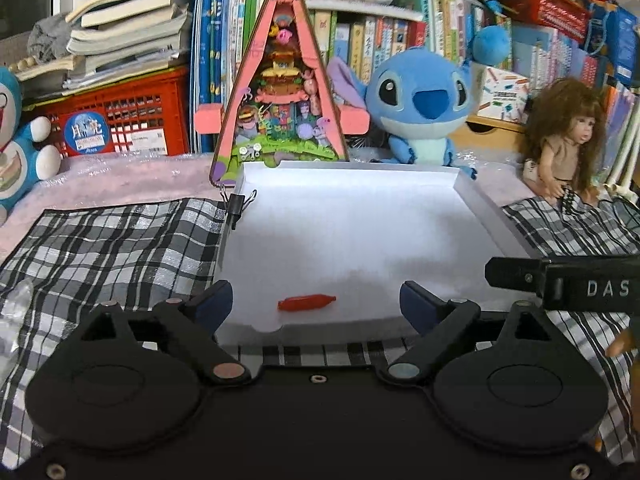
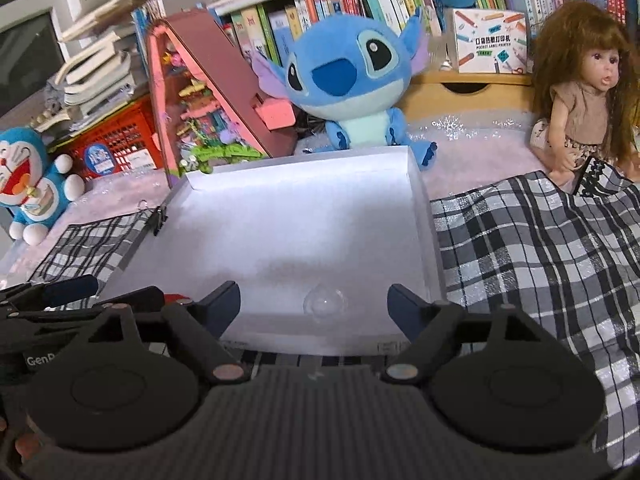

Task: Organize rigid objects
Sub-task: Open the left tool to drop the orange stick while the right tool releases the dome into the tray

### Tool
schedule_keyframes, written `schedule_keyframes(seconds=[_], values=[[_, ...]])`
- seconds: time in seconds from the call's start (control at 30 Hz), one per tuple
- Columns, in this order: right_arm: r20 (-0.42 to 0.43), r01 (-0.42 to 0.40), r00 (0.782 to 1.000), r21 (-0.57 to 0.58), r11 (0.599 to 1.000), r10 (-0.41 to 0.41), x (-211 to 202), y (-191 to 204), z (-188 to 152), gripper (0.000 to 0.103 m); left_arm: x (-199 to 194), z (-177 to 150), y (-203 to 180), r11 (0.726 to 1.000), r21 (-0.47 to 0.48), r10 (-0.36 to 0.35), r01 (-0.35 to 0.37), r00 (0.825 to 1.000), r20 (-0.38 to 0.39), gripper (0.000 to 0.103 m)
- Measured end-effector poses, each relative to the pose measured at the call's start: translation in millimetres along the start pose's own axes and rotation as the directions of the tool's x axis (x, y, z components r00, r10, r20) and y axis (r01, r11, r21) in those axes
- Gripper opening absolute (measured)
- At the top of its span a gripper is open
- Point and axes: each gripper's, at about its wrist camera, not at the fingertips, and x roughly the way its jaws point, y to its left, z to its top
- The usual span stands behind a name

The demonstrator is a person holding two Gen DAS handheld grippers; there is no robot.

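Both grippers stand wide and hold nothing. Between the left gripper's (image 1: 316,300) fingers a small red capsule (image 1: 306,303) lies in the white tray (image 1: 476,200), near its front edge; it looks light, smooth plastic, likely to roll, so best pinched across its middle. Ahead of the right gripper (image 2: 314,300) a clear dome (image 2: 325,302) sits on the tray floor, glossy, thin, probably slippery and easily cracked; take it gently by its sides. Checked cloth (image 2: 520,248) surrounds the tray. Behind sit a plush toy (image 1: 420,112) and a doll (image 2: 584,92).
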Motion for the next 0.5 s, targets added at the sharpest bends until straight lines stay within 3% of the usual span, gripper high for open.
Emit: schedule_keyframes(seconds=[0.23, 0.5], values=[[0.043, -0.024, 0.999, -0.042, 0.999, 0.026, -22.5, 4.4, -17.1, 0.095, -31.9, -20.7, -2.9, 1.000, 0.016, -0.023, 0.023, 0.998, 0.056, 0.091], [0.097, -0.050, 0.994, -0.075, 0.996, 0.057, -48.4, 10.3, -38.1, 0.101, -55.4, -47.1, -1.2, 0.999, 0.002, -0.043, 0.043, 0.997, 0.067, 0.091]])
